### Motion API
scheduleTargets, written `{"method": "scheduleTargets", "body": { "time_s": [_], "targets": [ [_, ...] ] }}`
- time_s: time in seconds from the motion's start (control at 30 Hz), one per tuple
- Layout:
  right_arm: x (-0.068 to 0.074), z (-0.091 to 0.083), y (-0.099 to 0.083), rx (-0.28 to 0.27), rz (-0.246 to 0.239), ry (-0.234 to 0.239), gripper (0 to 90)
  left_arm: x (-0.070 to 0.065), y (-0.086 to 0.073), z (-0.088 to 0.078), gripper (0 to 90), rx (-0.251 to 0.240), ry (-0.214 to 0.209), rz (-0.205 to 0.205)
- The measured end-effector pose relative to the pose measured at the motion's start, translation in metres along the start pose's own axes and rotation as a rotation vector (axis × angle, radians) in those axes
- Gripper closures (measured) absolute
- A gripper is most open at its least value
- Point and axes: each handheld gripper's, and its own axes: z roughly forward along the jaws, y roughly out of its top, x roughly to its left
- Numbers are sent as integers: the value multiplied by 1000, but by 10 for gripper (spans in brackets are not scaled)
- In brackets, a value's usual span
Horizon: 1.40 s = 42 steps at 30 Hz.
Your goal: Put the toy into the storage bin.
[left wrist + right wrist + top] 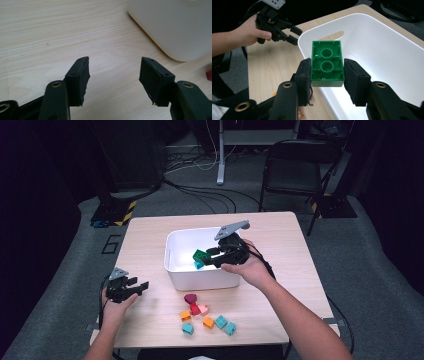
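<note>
Nearest us, loose blocks (pixel 207 316) lie scattered on the table (pixel 150 235) at about 6 o'clock from the white bin (pixel 172 270). At the bin's 8 o'clock our left gripper (pixel 142 286) rests low on the wood, its jaws spread with nothing between them. Farther off, our right gripper (pixel 327 72) is clenched on the green block (pixel 327 62), pads pressing both its sides, hollow underside facing the camera. We hold it above the bin's near rim, over its white interior.
</note>
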Motion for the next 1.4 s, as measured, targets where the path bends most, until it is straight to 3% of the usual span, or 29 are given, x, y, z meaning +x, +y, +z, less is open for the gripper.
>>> {"method": "scheduleTargets", "body": {
  "time_s": [0.67, 1.4],
  "targets": [
    [-24, 37, 28, -11, 2, -67, 584, 1, 0, 1, 408, 3, -3, 2],
    [-52, 84, 20, 32, 28, -111, 583, 1, 1, 2, 408, 7, -11, 7]
  ]
}}
